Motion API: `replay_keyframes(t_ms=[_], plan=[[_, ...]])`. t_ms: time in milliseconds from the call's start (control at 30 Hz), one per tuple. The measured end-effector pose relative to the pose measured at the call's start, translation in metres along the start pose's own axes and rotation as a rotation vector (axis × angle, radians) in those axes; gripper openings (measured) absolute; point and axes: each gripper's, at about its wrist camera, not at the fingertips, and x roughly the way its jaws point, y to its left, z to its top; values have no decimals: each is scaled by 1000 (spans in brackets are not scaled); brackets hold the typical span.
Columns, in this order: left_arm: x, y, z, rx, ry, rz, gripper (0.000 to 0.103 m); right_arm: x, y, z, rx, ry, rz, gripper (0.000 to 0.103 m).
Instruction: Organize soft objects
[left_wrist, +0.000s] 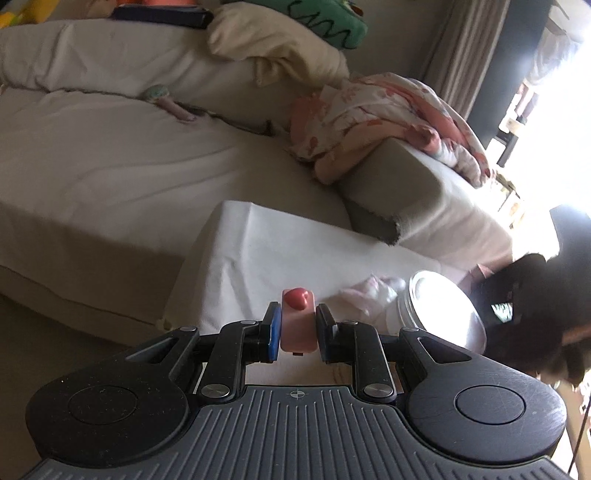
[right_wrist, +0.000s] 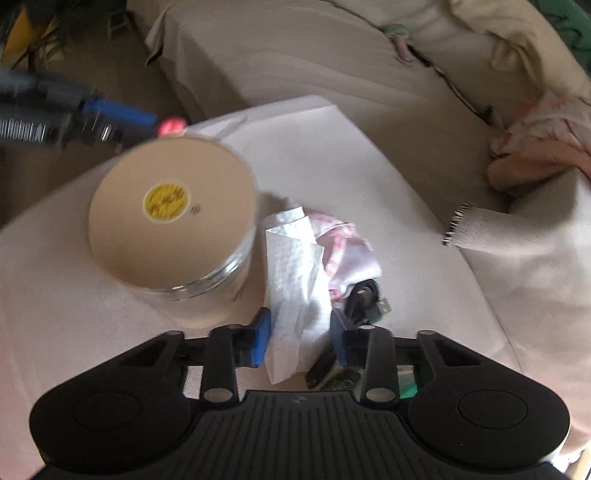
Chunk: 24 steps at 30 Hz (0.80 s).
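**Tissue gripped beside the jar**

The right gripper (right_wrist: 300, 334) pinches a white tissue (right_wrist: 295, 280) just right of the lidded jar (right_wrist: 173, 218). The left gripper (left_wrist: 295, 328) is clamped on a pink block (left_wrist: 297, 321). Best lift the tissue straight up, clear of the pink-checked cloth (right_wrist: 343, 240) behind it.

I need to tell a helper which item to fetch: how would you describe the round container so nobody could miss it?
Find the white-covered table in front of the pale sofa. On it stands a clear round jar beside crumpled white paper and pink-checked cloth. It alone is rigid and round, its flat tan lid bearing a yellow sticker.
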Motion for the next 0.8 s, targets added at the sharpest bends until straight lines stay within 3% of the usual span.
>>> replay_keyframes(t_ms=[133, 367, 500, 633, 800], plan=[[-13, -7, 20, 3, -34, 1, 23, -36, -19, -1, 151, -81, 15, 5], [-55, -67, 81, 96, -197, -17, 23, -182, -78, -21, 420, -433, 11, 4], [-67, -124, 103, 149, -238, -123, 23, -248, -92, -64, 475, -563, -66, 4], [-54, -192, 101, 193, -189, -276, 23, -284, -104, -127, 546, -622, -133, 5], [15, -283, 68, 249, 4, -427, 24, -284, -116, -203, 627, -593, -203, 5]])
